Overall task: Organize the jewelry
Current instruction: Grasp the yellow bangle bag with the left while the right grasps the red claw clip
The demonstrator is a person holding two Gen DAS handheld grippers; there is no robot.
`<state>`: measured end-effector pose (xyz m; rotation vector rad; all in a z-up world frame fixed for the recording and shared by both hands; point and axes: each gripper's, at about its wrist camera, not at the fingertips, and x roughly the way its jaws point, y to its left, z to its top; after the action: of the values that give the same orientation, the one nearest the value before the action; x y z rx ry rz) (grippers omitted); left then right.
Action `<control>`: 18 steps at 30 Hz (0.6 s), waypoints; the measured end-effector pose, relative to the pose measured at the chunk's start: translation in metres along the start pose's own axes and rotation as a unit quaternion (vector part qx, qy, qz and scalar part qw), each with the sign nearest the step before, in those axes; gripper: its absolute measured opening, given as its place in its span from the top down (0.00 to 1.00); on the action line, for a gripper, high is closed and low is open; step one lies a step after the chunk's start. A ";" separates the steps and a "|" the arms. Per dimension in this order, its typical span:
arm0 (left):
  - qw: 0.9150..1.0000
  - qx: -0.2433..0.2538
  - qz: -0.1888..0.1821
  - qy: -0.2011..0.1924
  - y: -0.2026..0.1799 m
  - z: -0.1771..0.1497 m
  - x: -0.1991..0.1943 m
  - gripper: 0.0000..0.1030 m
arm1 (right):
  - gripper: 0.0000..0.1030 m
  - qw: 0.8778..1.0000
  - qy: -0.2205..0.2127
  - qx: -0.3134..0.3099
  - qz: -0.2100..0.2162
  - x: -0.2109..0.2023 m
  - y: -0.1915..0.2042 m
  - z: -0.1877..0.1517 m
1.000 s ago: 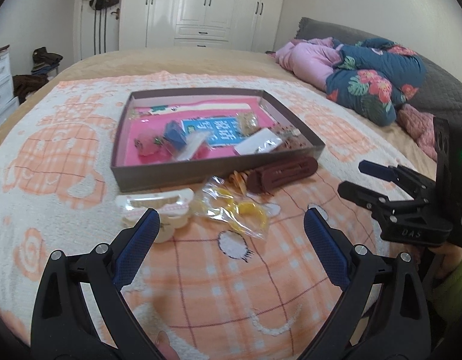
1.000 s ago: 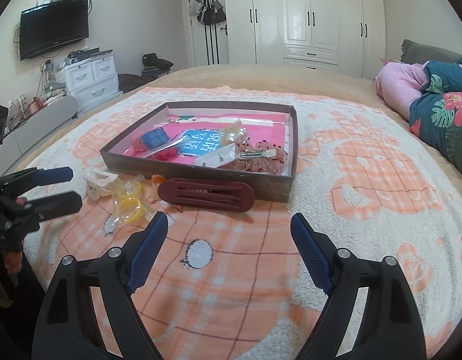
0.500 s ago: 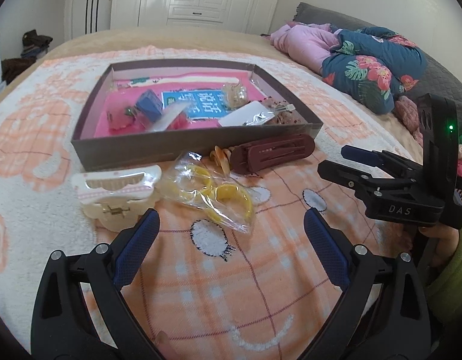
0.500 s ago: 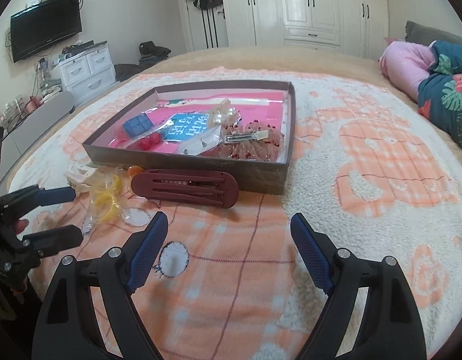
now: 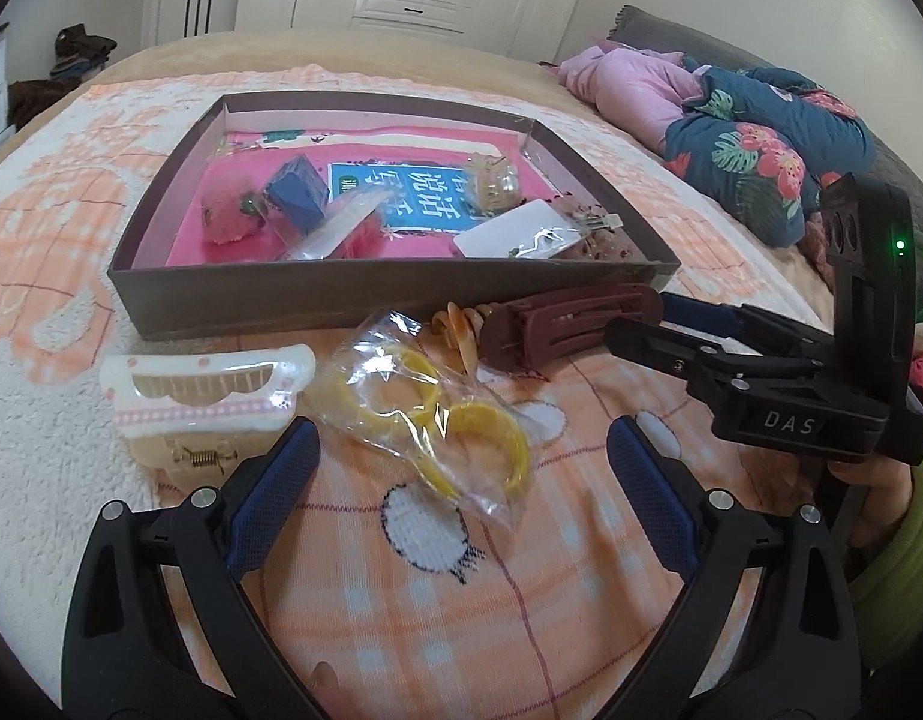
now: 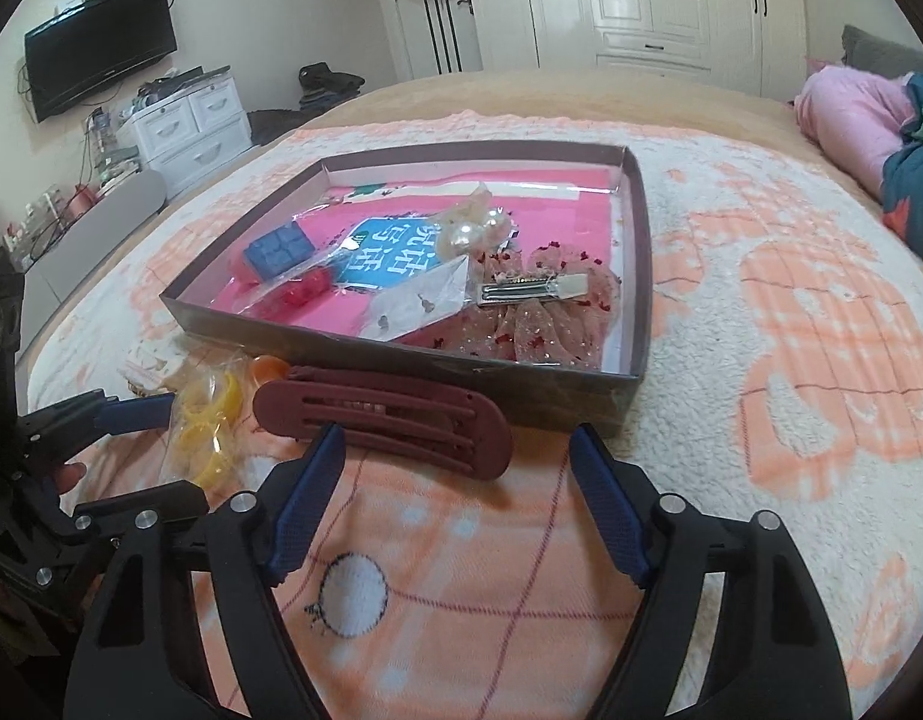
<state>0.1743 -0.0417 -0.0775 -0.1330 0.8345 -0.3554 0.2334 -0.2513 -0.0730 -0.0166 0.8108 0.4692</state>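
A dark red hair clip point(image 6: 389, 414) lies on the blanket against the front wall of the brown box point(image 6: 401, 360). My right gripper point(image 6: 458, 435) hovers at the clip's right end with its jaws closing, and the pads are clear of the clip. In the left wrist view the right gripper point(image 5: 641, 318) reaches the clip point(image 5: 557, 324) from the right. My left gripper point(image 5: 461, 438) is open just short of a clear bag of yellow rings point(image 5: 437, 420). A white claw clip point(image 5: 203, 390) lies left of the bag, and an orange spiral piece point(image 5: 461, 330) sits beside the dark red clip.
The box point(image 5: 269, 294) has a pink lining and holds a blue block point(image 5: 296, 195), a bag of pearls point(image 6: 473, 234), a metal clip on a sheer bow point(image 6: 533, 288) and small packets. Folded bedding point(image 5: 749, 144) lies at the far right. A person's hand point(image 5: 869, 480) holds the right gripper.
Both grippers have come forward and down toward the items in front of the box. The right gripper's jaws have narrowed around the dark red clip's end.
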 end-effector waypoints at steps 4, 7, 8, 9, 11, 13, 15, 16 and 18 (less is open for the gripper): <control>1.000 -0.002 0.004 0.000 -0.001 0.003 0.004 0.15 | 0.53 1.000 0.005 0.014 0.014 0.003 -0.006 0.000; 1.000 -0.004 0.007 0.000 -0.002 0.005 0.008 0.15 | 0.66 1.000 -0.005 0.009 0.024 -0.001 -0.004 0.000; 1.000 -0.004 0.008 0.001 -0.002 0.006 0.008 0.15 | 0.68 1.000 -0.009 0.005 0.026 -0.003 -0.002 -0.001; 1.000 -0.004 0.009 0.001 -0.002 0.006 0.009 0.15 | 0.71 1.000 -0.012 0.000 0.026 -0.005 -0.001 -0.001; 1.000 -0.003 0.013 0.003 -0.003 0.006 0.011 0.16 | 0.75 0.999 -0.015 -0.008 0.029 -0.009 0.003 -0.003; 1.000 0.001 0.019 0.006 -0.003 0.006 0.012 0.21 | 0.78 0.999 -0.015 -0.010 0.033 -0.012 0.004 -0.006; 1.000 0.006 0.027 0.008 -0.003 0.005 0.012 0.29 | 0.79 0.999 -0.014 -0.010 0.040 -0.014 0.006 -0.010; 0.999 0.008 0.031 0.010 -0.003 0.004 0.012 0.32 | 0.80 0.999 -0.013 -0.011 0.046 -0.016 0.007 -0.013; 0.999 0.009 0.036 0.011 0.000 0.003 0.011 0.42 | 0.80 0.998 -0.010 -0.018 0.053 -0.019 0.010 -0.018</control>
<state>0.1837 -0.0460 -0.0831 -0.0826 0.8563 -0.2968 0.2058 -0.2527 -0.0707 -0.0020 0.7854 0.5830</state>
